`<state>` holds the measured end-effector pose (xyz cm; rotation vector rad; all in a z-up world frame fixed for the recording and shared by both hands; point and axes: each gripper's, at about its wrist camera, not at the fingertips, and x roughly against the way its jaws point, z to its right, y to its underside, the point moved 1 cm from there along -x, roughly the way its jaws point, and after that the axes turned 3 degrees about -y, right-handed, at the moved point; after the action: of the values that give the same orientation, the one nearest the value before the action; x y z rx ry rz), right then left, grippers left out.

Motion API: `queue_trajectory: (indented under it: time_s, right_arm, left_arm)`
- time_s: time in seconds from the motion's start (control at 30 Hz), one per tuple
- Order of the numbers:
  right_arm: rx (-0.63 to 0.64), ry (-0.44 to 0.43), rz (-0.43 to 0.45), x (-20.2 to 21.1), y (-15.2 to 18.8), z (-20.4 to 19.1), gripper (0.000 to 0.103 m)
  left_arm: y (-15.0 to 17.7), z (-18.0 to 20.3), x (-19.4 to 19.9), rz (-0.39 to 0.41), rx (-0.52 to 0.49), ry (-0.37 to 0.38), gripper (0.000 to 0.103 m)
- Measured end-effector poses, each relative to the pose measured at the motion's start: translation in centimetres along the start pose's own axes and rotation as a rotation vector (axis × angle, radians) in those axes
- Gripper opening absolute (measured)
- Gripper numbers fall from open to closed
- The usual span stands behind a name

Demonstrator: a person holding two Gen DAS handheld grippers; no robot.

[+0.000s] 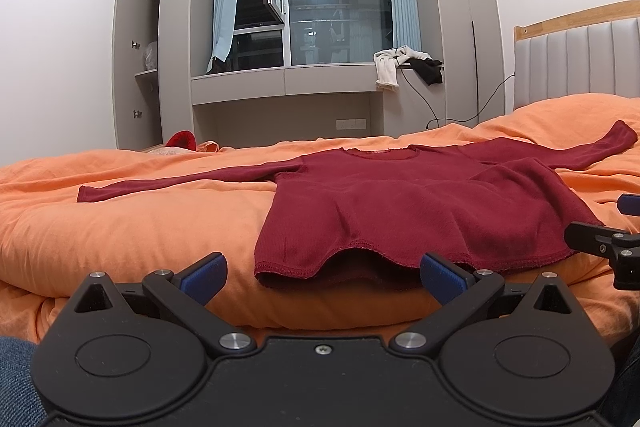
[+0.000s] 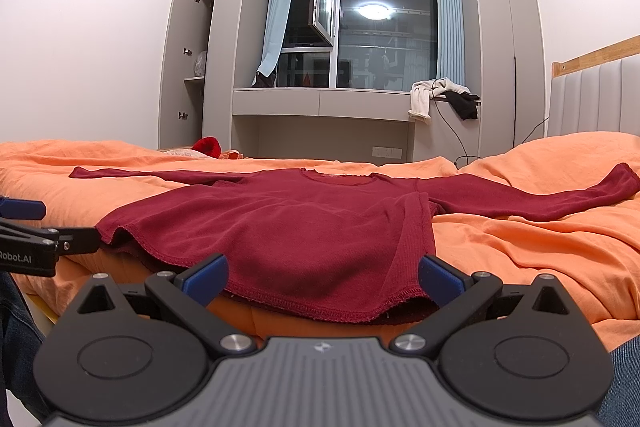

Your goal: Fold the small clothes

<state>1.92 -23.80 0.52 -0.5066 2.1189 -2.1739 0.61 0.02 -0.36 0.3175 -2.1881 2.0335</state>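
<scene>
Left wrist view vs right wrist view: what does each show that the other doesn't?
Left wrist only: the right gripper entering at the right edge, open, and the sweater's near-left hem corner.

Right wrist only: the left gripper at the left edge, with part of a printed label on it, and the near-right hem corner.

Both: the dark red sweater spread flat, sleeves out, on the orange bedding; window; open wardrobe door; clothes on the ledge.

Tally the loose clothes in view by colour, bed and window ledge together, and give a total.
Dark red: 1, the long-sleeved top spread flat on the orange bedding.
Cream-white: 1, a garment hanging off the window ledge.
Black: 1, a garment beside it on the ledge.
Total: 3.
</scene>
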Motion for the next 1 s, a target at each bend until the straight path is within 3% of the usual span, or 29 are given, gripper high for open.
queue_trajectory:
  time_s: [0.17, 0.33, 0.53, 0.7, 1.0]
  right_arm:
    - [-0.046, 0.049, -0.032, -0.2, -0.6, 0.7, 0.103]
    - [-0.149, 0.154, -0.162, -1.1, -2.2, 3.3, 0.103]
    - [-0.261, 0.244, -0.292, -2.2, -4.3, 7.4, 0.103]
    - [-0.274, 0.276, -0.296, -2.8, -5.3, 10.4, 0.103]
    - [-0.268, 0.329, -0.285, -5.4, -6.6, 13.4, 0.103]
  left_arm:
    - [-0.3, -0.1, -1.2, -0.044, 0.003, 0.023, 0.102]
    - [-1.1, -1.1, -2.5, -0.124, 0.052, 0.06, 0.102]
    - [-2.9, -1.0, -4.5, -0.153, 0.054, 0.091, 0.102]
    - [-5.0, 0.1, -6.7, -0.141, -0.039, 0.068, 0.102]
    - [-9.2, 2.7, -12.1, -0.174, -0.056, 0.118, 0.102]
